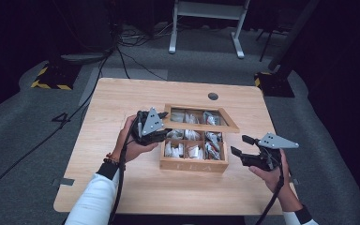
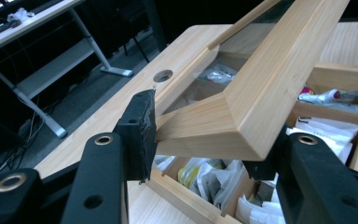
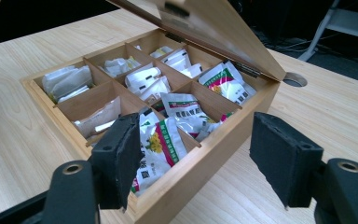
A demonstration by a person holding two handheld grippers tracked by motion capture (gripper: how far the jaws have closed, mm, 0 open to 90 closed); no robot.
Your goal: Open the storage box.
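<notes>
You see a grey carpeted floor [image 1: 23,122], dark surroundings, trailing cables [image 1: 131,61], and a white desk frame [image 1: 206,23] beyond the wooden tabletop [image 1: 122,98].

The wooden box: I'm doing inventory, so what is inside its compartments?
The wooden box holds packets in its open compartments, mostly white, some printed red and green. The lid, held half-raised by the left gripper, hides part of the back row.

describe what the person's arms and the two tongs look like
Both tongs, left and right, are black with flat padded jaws, brass-ringed screw holes and a grey triangular top plate; a black cable trails from each. The person wears white sleeves with dark cuffs and a beaded bracelet.
</notes>
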